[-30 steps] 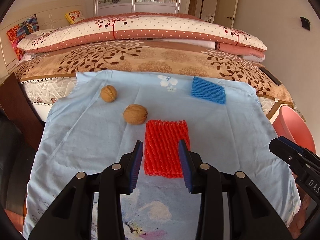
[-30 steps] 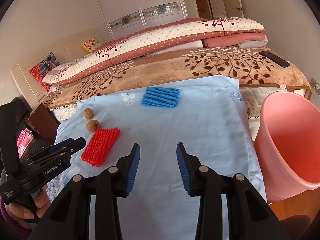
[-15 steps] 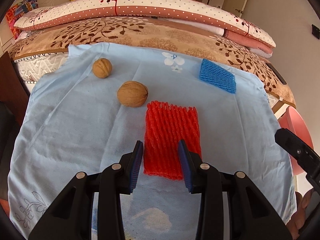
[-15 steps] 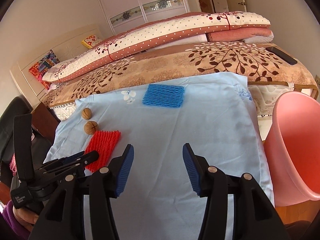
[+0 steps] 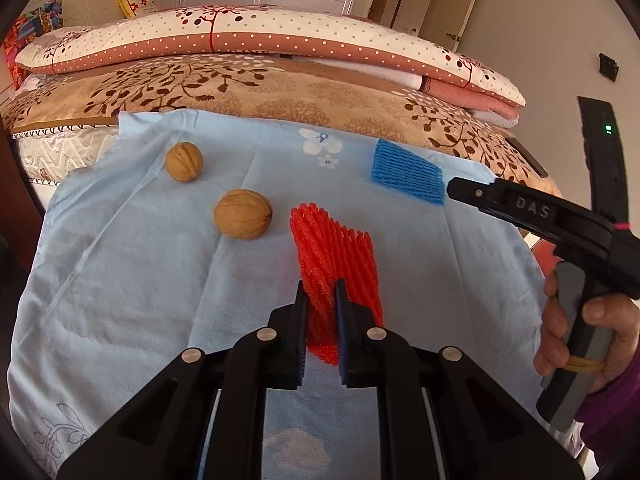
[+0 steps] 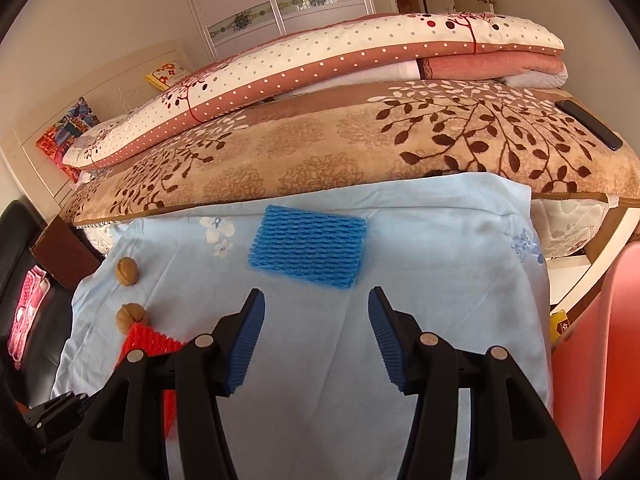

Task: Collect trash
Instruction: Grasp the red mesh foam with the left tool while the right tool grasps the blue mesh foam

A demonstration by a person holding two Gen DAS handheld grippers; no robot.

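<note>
Walnuts [image 5: 243, 213] beside red foam net [image 5: 336, 256]; blue foam net [image 6: 307, 251] apart.

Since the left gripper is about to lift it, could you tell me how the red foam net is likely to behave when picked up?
The red foam net bunches where the left gripper pinches it, so it is probably soft and compressible. Its open mesh suggests it is very light. The free end will likely droop and flop when raised off the blue cloth.

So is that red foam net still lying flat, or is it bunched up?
Bunched up. The left gripper is shut on the red foam net, squeezing its near end into raised ridges, while the blue foam net lies flat.
</note>
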